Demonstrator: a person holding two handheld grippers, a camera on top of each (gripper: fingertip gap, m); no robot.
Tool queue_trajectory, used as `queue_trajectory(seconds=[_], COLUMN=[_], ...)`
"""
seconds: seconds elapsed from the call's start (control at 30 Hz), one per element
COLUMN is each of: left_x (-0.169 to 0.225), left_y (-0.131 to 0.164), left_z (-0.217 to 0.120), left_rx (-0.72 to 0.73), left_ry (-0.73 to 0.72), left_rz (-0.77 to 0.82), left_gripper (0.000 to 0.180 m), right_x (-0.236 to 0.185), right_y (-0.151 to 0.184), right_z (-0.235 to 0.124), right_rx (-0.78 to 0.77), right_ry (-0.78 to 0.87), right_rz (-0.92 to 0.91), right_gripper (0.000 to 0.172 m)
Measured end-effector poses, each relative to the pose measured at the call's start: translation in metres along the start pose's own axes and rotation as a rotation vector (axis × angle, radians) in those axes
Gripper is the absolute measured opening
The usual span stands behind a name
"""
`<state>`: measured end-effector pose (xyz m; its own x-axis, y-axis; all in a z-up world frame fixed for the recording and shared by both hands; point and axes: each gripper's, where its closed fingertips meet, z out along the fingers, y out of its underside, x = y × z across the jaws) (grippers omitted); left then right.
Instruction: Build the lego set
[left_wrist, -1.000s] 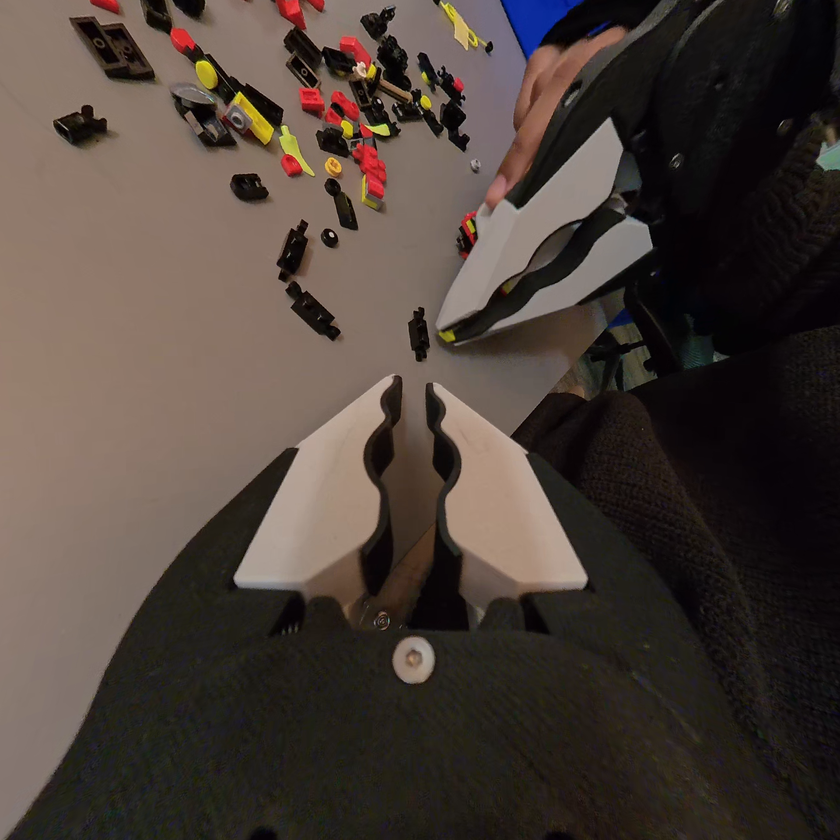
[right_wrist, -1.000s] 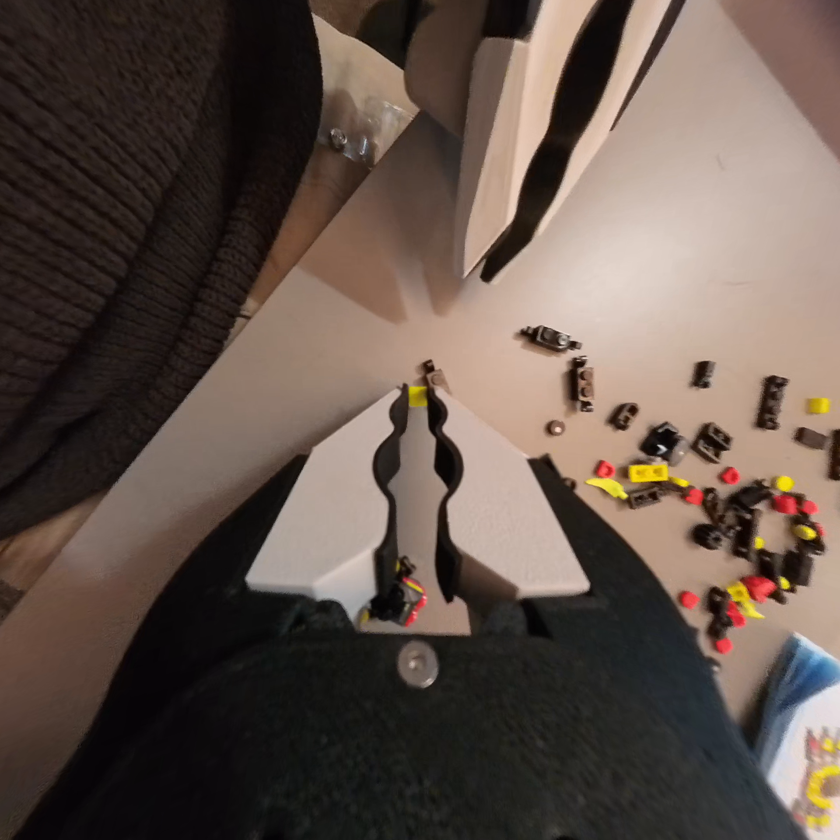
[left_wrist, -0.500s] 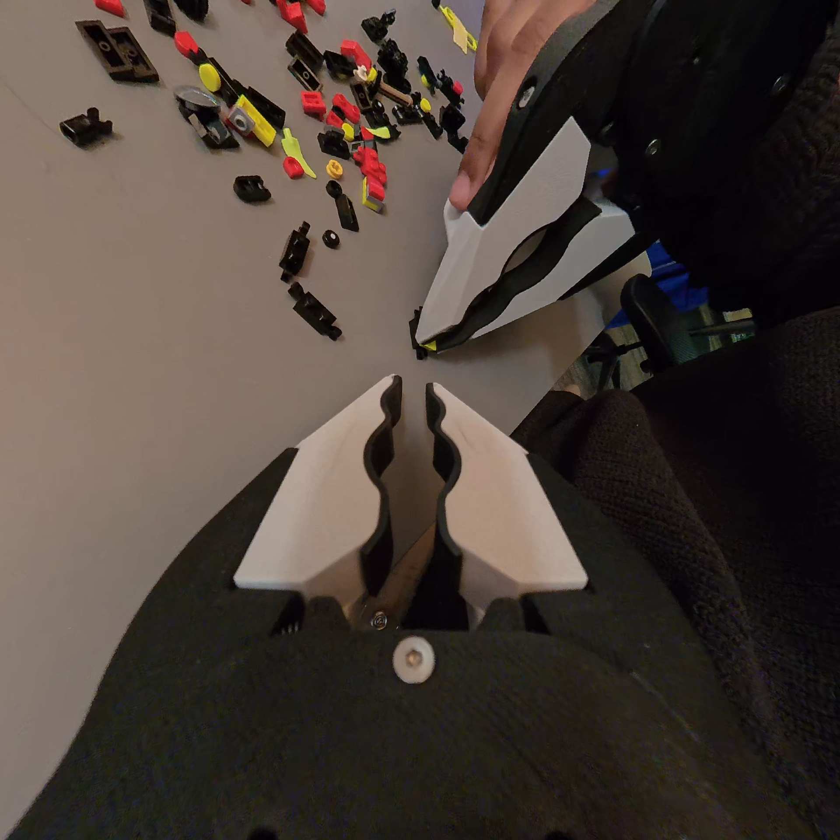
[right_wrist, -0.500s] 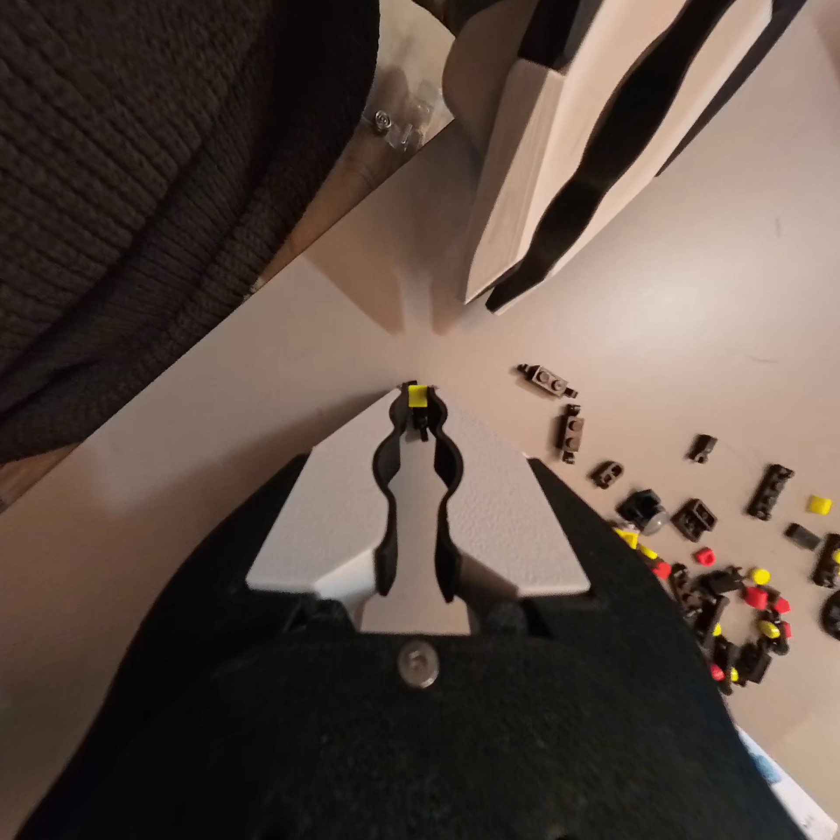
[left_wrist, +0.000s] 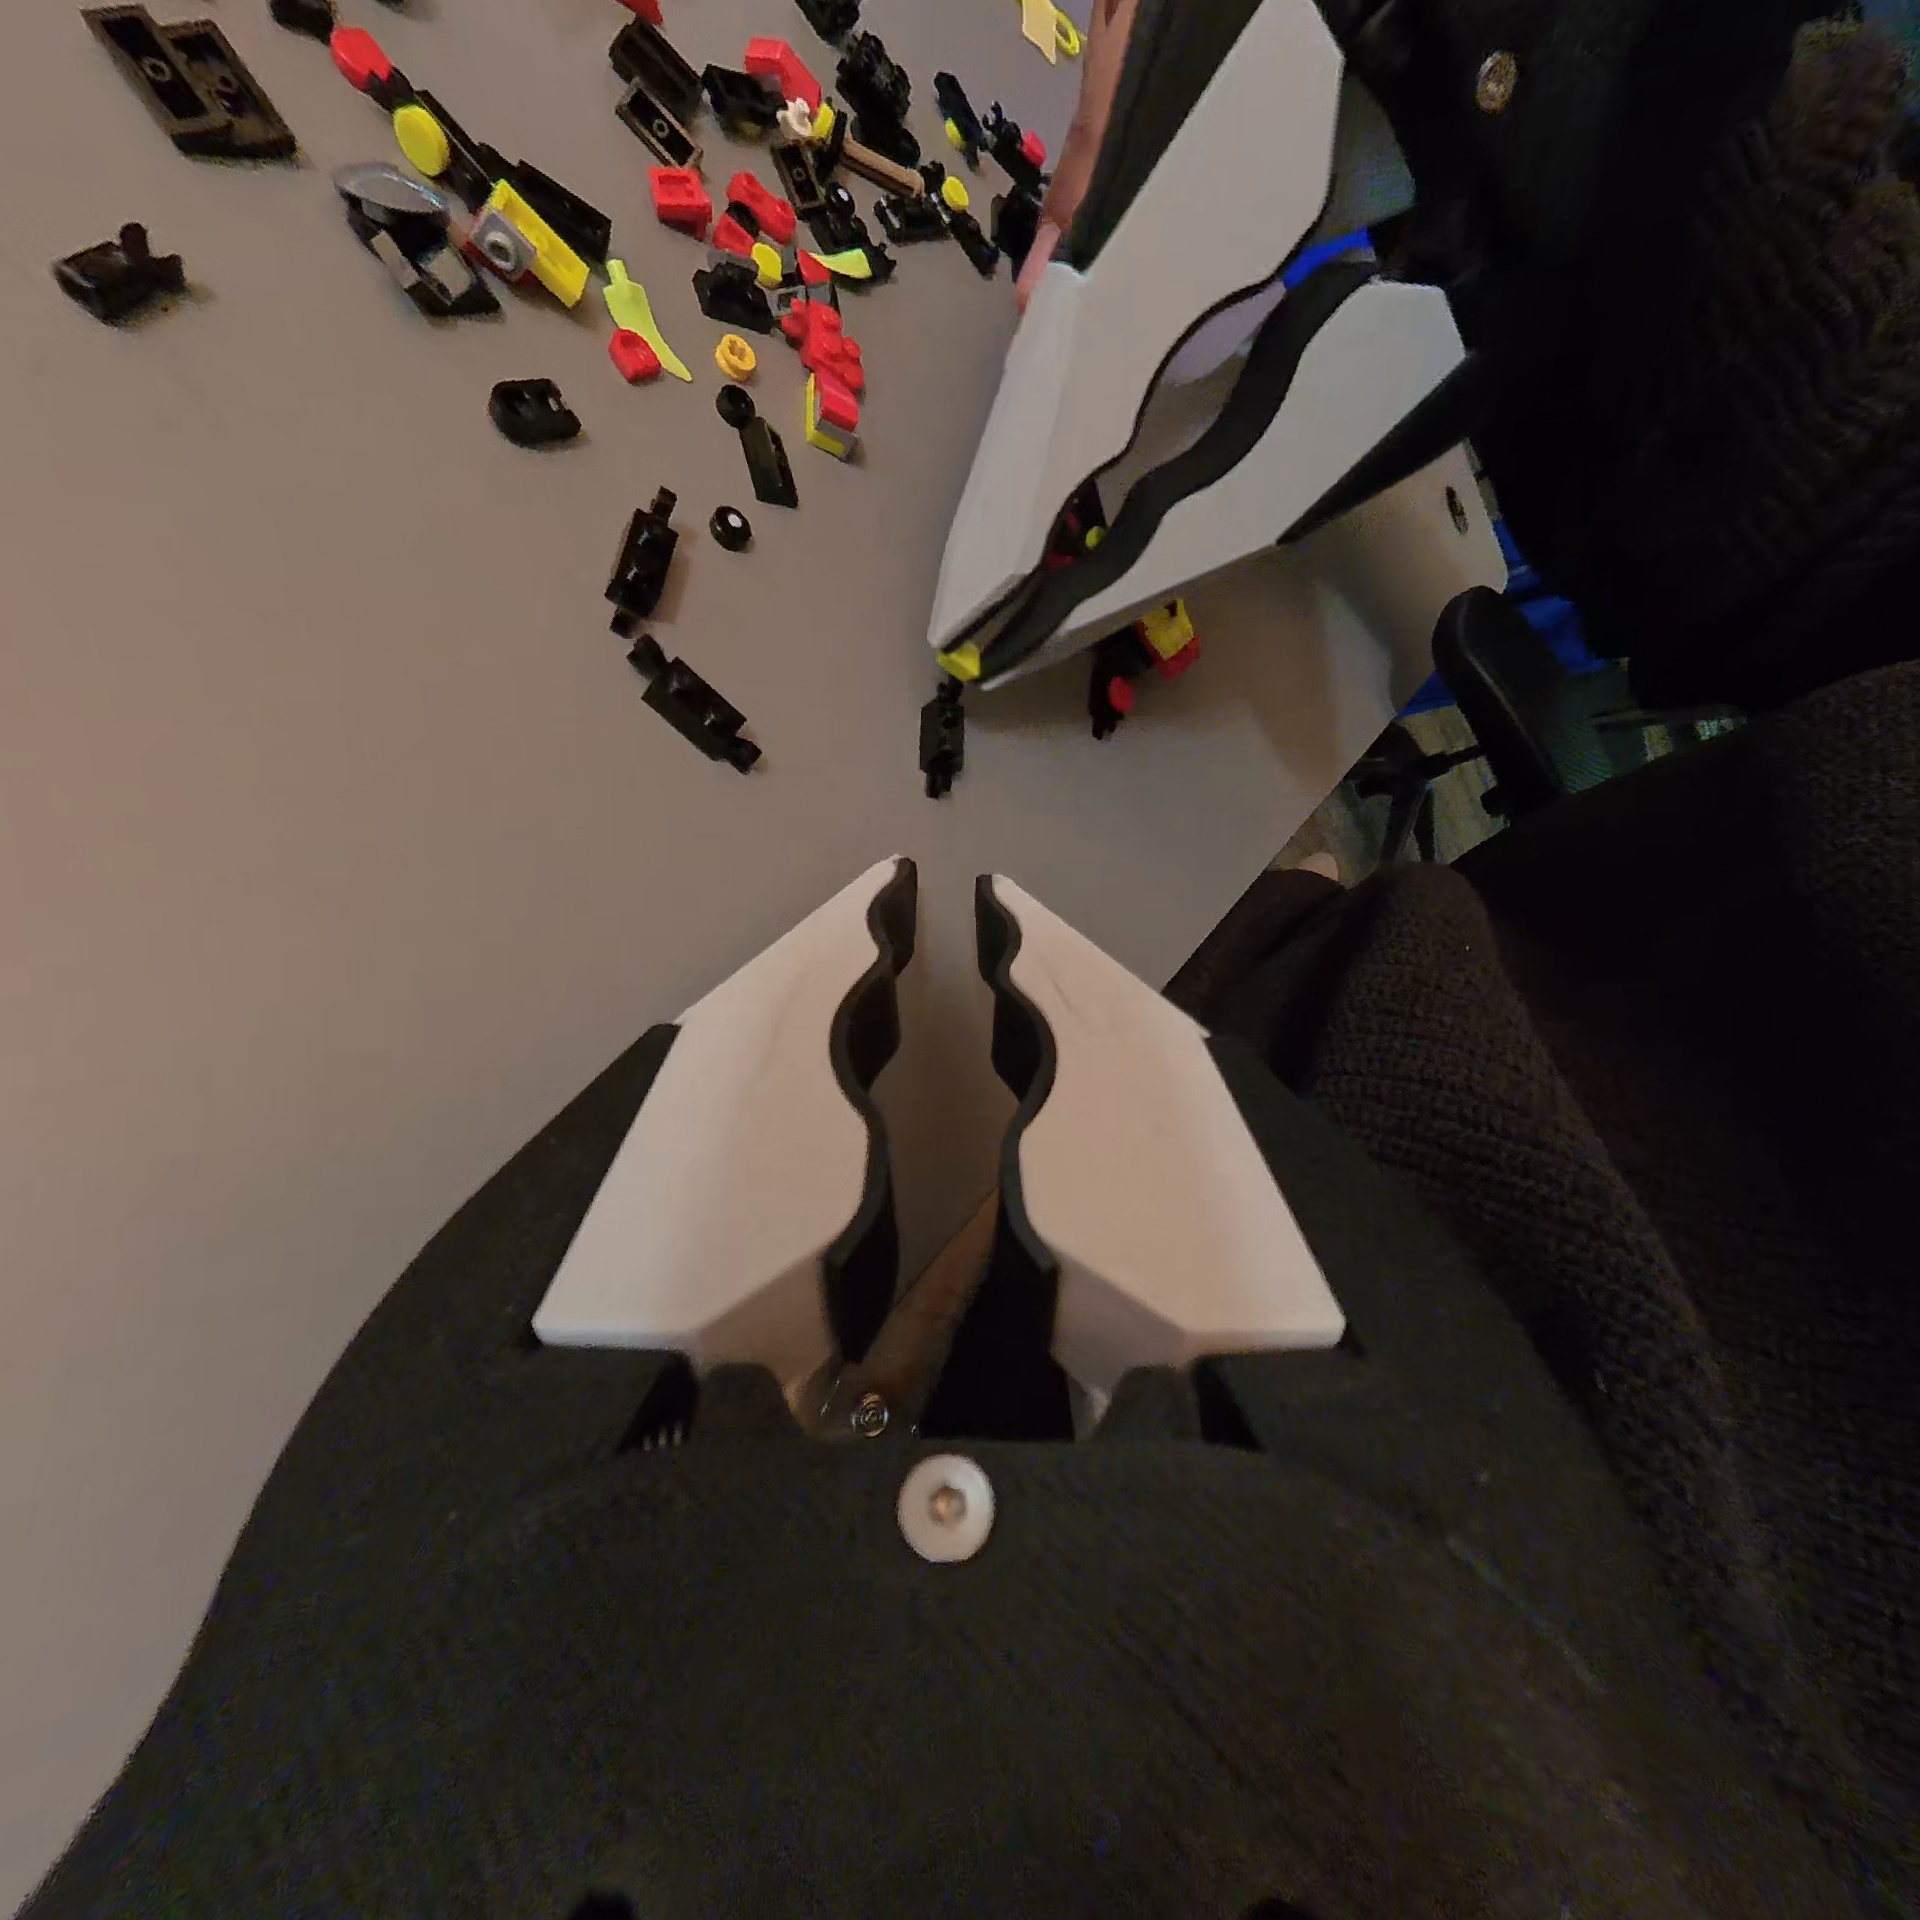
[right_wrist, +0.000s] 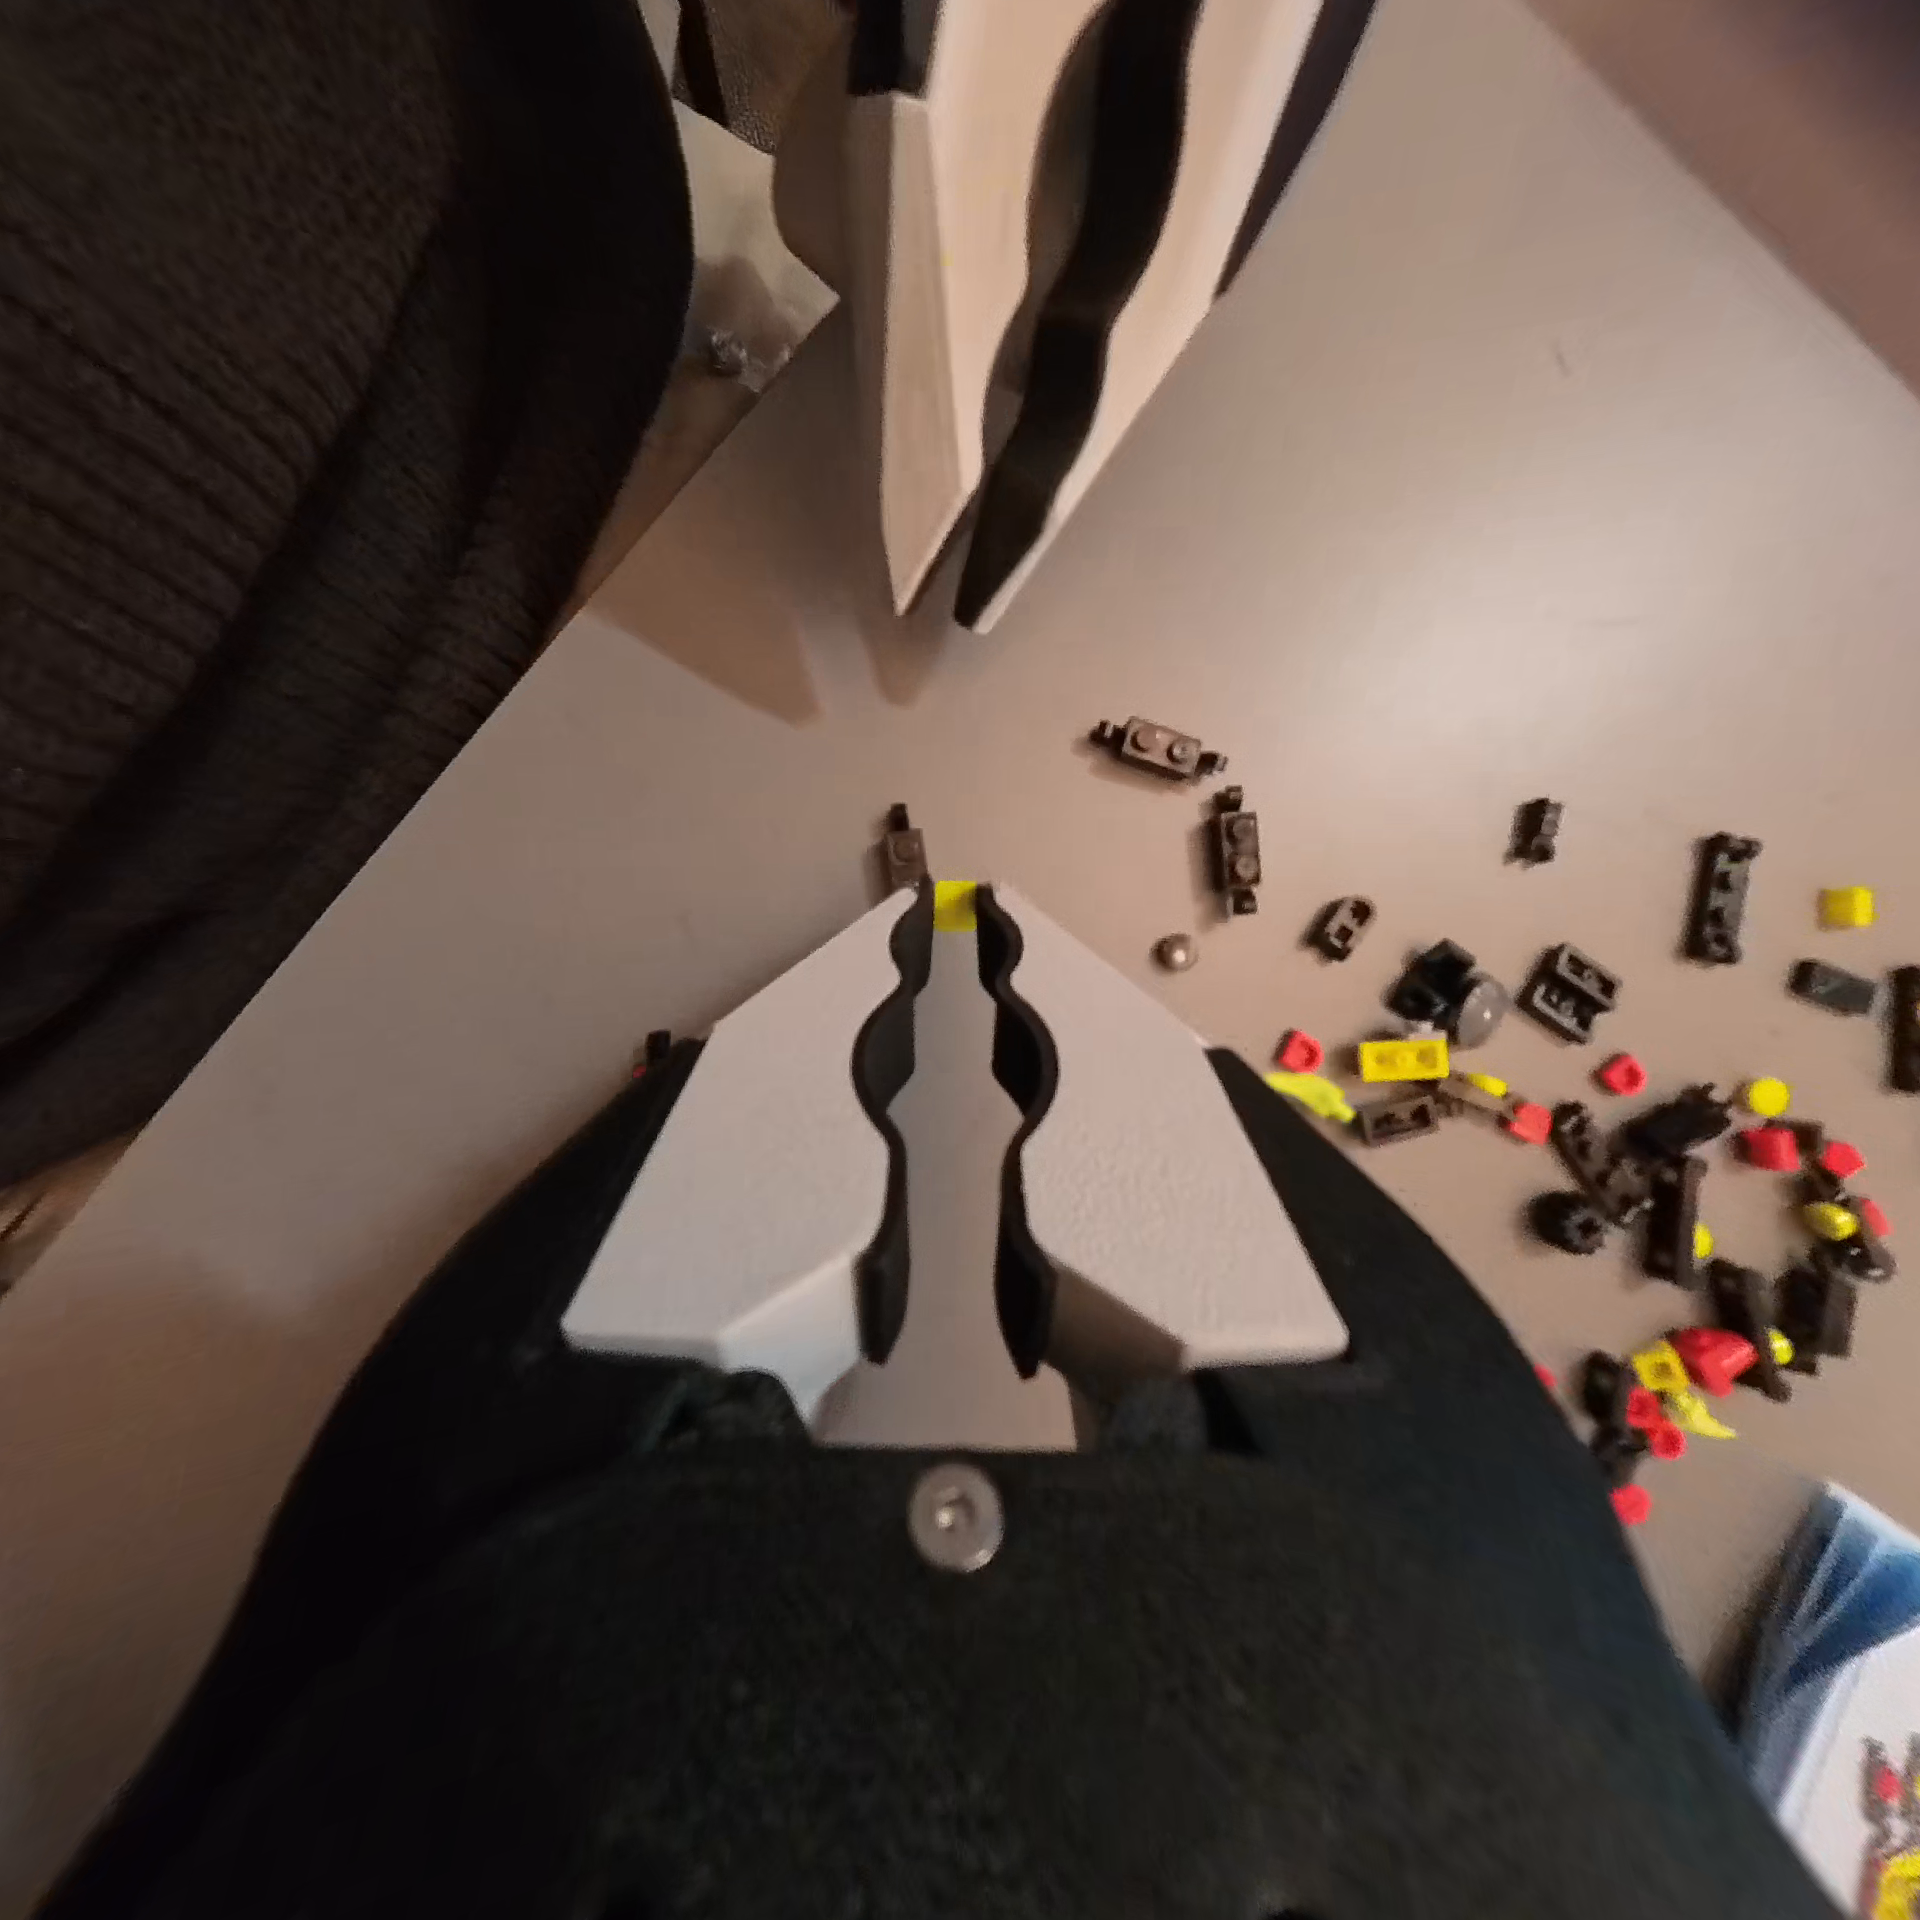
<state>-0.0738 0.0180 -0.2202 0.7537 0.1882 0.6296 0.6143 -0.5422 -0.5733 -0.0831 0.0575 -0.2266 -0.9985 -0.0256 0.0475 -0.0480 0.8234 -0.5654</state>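
Right wrist view: right gripper (right_wrist: 954, 902) pinches a small yellow brick (right_wrist: 954, 904) at the very tips; both black pads press its sides, gap narrow, only as wide as the brick.
Yellow brick, look: tiny, square face, bright yellow, plain; sits flush w/ the fingertip ends, just proud of them.
Yellow brick, left wrist view: same piece (left_wrist: 961, 661) shows at the right gripper's tip (left_wrist: 971, 655), low over the table (left_wrist: 260, 935).
Black clip piece: small black plate w/ a stud (right_wrist: 902, 847), on the table just beyond the yellow brick and a bit to its left, nearly touching the left pad tip; also at (left_wrist: 941, 732), right under the brick.
Left gripper: (left_wrist: 945, 878) jaws narrow, slim gap, pads not touching anything, grasp bare; it hovers over bare table, the clip piece just ahead of its tips.
Left gripper, other view: (right_wrist: 940, 608) comes in from above the brick, tips apart from it.
Small build: red/yellow/black cluster (left_wrist: 1148, 655) on the table just behind the right gripper's tip.
Loose parts: black, red, yellow pieces (right_wrist: 1662, 1143) scattered well to the right of the brick.
Sleeve: dark knit (right_wrist: 260, 416) at the table edge, left of the brick.
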Motion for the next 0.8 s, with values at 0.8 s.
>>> queue_trajectory(seconds=[0.8], left_x=[0.016], left_y=[0.012], left_z=[0.018], left_rx=[-0.075], left_ry=[0.043], left_rz=[0.048], left_gripper=[0.01], right_x=[-0.012], right_y=[-0.009], right_z=[0.009], right_rx=[0.103], right_ry=[0.123], right_rz=[0.253], right_gripper=[0.005])
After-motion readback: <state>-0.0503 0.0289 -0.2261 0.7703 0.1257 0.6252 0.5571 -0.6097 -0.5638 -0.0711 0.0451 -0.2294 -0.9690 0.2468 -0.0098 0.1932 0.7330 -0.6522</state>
